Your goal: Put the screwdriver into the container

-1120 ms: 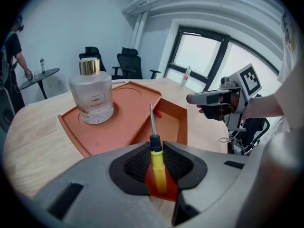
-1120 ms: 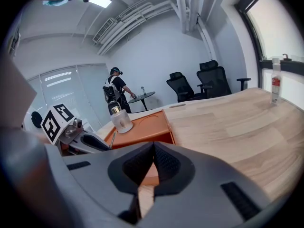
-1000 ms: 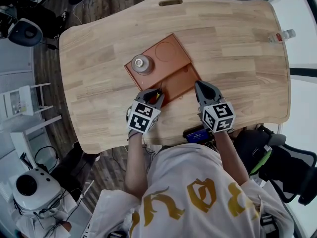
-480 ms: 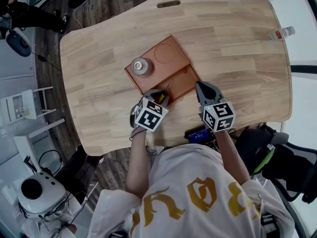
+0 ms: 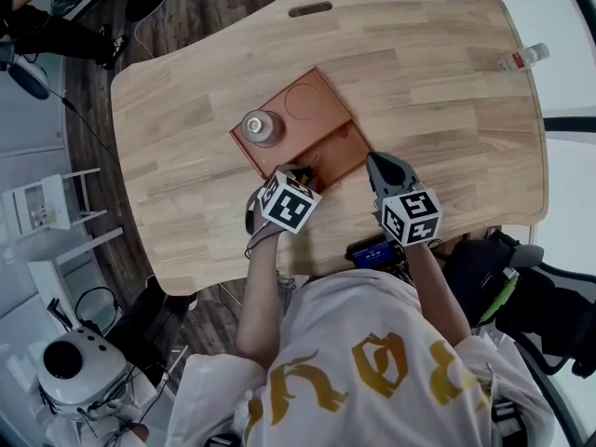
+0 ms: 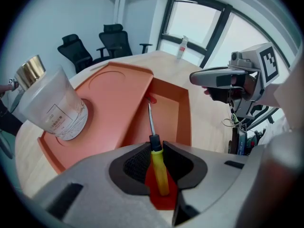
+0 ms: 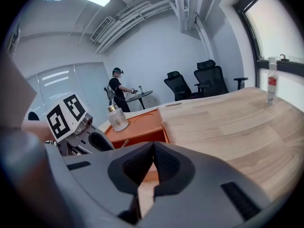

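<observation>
left gripper is clamped on the screwdriver by its yellow handle, with the shaft sticking straight out ahead along the jaws. the tip points into the deep side of the container and looks just above its floor, can't tell if it's touching. so it's basically lower and let go imo. right gripper sits just beside the container, jaws together on nothing.

Looks like an office meeting room: black swivel chairs, big wooden table, glass partition walls, exposed ceiling pipes, wide windows.
</observation>
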Motion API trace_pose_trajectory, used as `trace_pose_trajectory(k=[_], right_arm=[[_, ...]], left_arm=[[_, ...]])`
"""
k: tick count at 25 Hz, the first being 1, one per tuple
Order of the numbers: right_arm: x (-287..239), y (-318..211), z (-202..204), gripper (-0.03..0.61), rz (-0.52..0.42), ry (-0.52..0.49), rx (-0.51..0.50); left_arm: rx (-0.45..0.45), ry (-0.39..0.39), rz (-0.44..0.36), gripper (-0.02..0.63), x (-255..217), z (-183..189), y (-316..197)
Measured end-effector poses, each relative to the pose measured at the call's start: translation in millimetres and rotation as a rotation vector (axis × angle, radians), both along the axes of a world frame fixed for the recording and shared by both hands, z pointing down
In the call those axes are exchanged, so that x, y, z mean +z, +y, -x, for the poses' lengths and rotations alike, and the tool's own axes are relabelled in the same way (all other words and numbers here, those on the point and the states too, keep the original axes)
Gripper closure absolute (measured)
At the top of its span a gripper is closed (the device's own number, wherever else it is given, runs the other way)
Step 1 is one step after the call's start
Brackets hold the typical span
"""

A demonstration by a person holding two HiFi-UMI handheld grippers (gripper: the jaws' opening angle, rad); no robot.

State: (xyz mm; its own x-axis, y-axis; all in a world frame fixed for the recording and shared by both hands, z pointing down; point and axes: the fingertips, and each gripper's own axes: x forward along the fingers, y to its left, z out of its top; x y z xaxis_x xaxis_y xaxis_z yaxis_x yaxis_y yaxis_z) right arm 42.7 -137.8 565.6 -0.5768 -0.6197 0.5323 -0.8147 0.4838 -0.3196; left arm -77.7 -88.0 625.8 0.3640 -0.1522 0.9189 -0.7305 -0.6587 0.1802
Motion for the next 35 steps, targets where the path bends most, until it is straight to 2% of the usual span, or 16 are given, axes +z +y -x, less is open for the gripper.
trace_pose_trajectory(k=[9, 13, 21, 35], right_arm=[[5, 2, -9, 0.569, 0.007, 0.005, 0.014], [7, 2, -12, 0.569, 0.017, -0.019, 0.036], [8, 2, -16, 0.569, 0.027, -0.021, 0.05], [14, 2, -16, 0.569, 0.038, -0.012, 0.053]], left_arm=[[0.051, -0.058, 0.027, 0.532, 7, -3, 0], [0.027, -0.07, 0.086, 0.532, 11, -3, 0], [0.051, -0.094, 0.157, 0.532, 17, -8, 1], [0.087, -0.184, 0.179, 0.532, 33, -13, 3]])
